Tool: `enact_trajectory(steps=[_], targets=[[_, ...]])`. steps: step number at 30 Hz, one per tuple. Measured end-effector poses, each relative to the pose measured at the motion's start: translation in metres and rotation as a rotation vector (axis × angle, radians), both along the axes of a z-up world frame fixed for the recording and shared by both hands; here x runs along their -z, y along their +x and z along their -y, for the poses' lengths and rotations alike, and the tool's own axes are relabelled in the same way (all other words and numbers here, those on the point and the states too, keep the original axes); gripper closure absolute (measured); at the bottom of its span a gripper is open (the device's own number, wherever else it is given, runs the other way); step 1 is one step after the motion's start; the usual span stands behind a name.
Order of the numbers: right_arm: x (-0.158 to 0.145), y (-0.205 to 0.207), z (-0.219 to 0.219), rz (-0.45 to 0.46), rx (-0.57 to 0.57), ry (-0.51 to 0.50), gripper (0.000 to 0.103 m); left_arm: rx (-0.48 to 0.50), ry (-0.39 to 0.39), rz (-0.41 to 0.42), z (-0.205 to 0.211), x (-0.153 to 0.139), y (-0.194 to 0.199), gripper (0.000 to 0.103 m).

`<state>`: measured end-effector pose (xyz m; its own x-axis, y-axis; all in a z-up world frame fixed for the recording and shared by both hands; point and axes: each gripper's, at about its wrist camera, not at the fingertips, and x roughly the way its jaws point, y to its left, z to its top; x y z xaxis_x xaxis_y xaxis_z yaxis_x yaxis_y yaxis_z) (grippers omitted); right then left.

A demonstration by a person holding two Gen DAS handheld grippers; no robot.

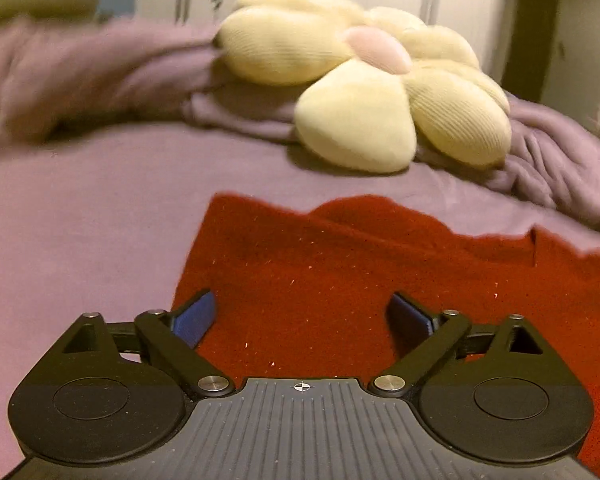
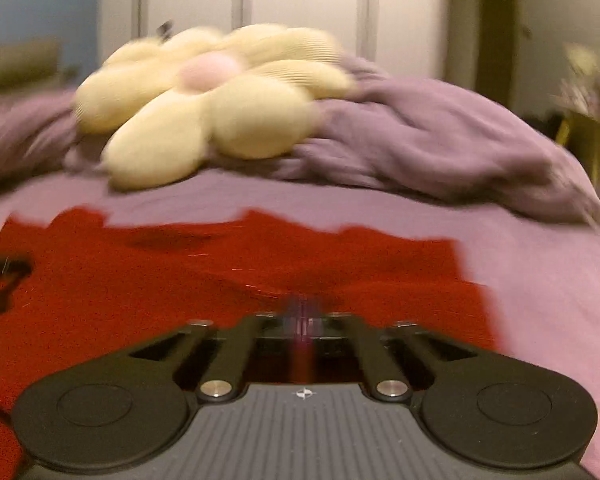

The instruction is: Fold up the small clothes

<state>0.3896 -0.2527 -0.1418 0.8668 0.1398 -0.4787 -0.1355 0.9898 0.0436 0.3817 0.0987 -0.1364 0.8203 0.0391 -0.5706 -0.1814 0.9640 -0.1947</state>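
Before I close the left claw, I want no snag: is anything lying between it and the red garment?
Nothing visible does. The open left claw sits directly over the flat red fleecy garment, bare cloth between its blue pads. The cream flower-shaped plush cushion lies well beyond, on the rumpled purple blanket.

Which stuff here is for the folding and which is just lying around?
For the job:
red garment
left gripper, jaws open over it
right gripper, jaws shut at the cloth, blurred

Lying about:
flower-shaped cushion
rumpled purple blanket
purple bed sheet
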Motion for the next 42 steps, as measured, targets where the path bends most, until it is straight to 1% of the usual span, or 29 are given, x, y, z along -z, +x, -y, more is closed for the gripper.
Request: enact_trajectory(steps=[1, 2, 3, 4, 5, 6, 7, 9, 10, 11, 14, 16, 17, 18, 22, 24, 27, 29, 34, 36, 38, 39, 40, 41, 42], targets=[[0.0, -0.003, 0.015, 0.014, 0.032, 0.008, 0.103, -0.028, -0.06, 0.028, -0.01, 0.0, -0.004, 0.006], [0.0, -0.005, 0.025, 0.022, 0.043, 0.017, 0.103, -0.057, -0.08, 0.026, -0.014, -0.002, -0.006, 0.006], [-0.001, -0.008, 0.034, 0.019, 0.042, 0.044, 0.103, -0.072, -0.069, 0.009, -0.014, -0.005, -0.006, 0.006], [-0.003, -0.011, 0.036, 0.01, 0.049, 0.035, 0.103, -0.086, -0.036, -0.029, -0.012, -0.009, -0.006, 0.006], [-0.006, -0.016, 0.033, 0.011, 0.055, -0.005, 0.103, -0.085, -0.015, -0.064, -0.01, -0.011, -0.008, 0.006], [-0.009, -0.024, 0.028, 0.015, 0.082, -0.053, 0.1, -0.063, -0.011, -0.084, -0.009, -0.014, -0.014, 0.006], [-0.012, -0.034, 0.027, 0.016, 0.079, -0.042, 0.097, -0.032, -0.017, -0.089, -0.008, -0.017, -0.023, 0.006], [-0.018, -0.053, 0.03, -0.013, 0.016, 0.061, 0.097, 0.002, -0.021, -0.091, -0.005, -0.021, -0.044, 0.006], [-0.019, -0.06, 0.028, -0.028, -0.008, 0.077, 0.096, 0.021, -0.025, -0.086, -0.003, -0.022, -0.054, 0.006], [-0.018, -0.067, 0.024, -0.038, -0.03, 0.072, 0.096, 0.035, -0.026, -0.084, 0.0, -0.022, -0.062, 0.006], [-0.002, -0.08, 0.014, -0.091, -0.062, 0.0, 0.095, 0.04, -0.028, -0.115, 0.004, -0.016, -0.072, 0.005], [0.003, -0.083, 0.015, -0.093, -0.064, -0.011, 0.095, 0.022, -0.089, -0.143, -0.002, -0.01, -0.074, 0.003], [0.003, -0.081, 0.015, -0.111, -0.066, -0.025, 0.095, 0.011, -0.115, -0.159, -0.006, -0.008, -0.074, 0.002], [0.002, -0.081, 0.013, -0.124, -0.071, -0.036, 0.095, 0.002, -0.127, -0.169, -0.009, -0.009, -0.075, 0.002], [0.002, -0.078, 0.003, -0.142, -0.094, -0.13, 0.095, 0.006, -0.059, -0.196, -0.002, -0.012, -0.077, 0.001], [0.003, -0.08, -0.003, -0.142, -0.101, -0.176, 0.095, -0.005, -0.056, -0.213, -0.001, -0.013, -0.076, 0.001], [0.002, -0.078, -0.006, -0.151, -0.101, -0.193, 0.095, -0.021, -0.05, -0.242, 0.0, -0.017, -0.072, 0.001], [0.001, -0.078, -0.006, -0.152, -0.111, -0.204, 0.095, -0.024, -0.028, -0.257, 0.003, -0.02, -0.072, 0.001], [0.001, -0.084, -0.008, -0.14, -0.142, -0.273, 0.095, -0.037, 0.001, -0.291, 0.004, -0.025, -0.073, 0.001], [0.0, -0.088, -0.009, -0.133, -0.121, -0.319, 0.095, -0.054, 0.01, -0.305, 0.002, -0.028, -0.076, 0.001], [-0.003, -0.099, -0.01, -0.114, -0.061, -0.369, 0.095, -0.062, 0.021, -0.316, -0.001, -0.033, -0.082, 0.001], [-0.006, -0.105, -0.01, -0.111, -0.026, -0.385, 0.092, -0.062, 0.027, -0.32, -0.002, -0.036, -0.086, 0.001], [-0.008, -0.113, -0.008, -0.123, 0.042, -0.413, 0.063, -0.064, 0.042, -0.327, -0.004, -0.04, -0.092, 0.002], [-0.01, -0.12, -0.004, -0.146, 0.103, -0.42, 0.048, -0.065, 0.062, -0.329, -0.004, -0.043, -0.101, 0.002], [-0.012, -0.133, 0.007, -0.166, 0.13, -0.368, 0.043, -0.055, 0.077, -0.326, -0.005, -0.045, -0.11, 0.001]])
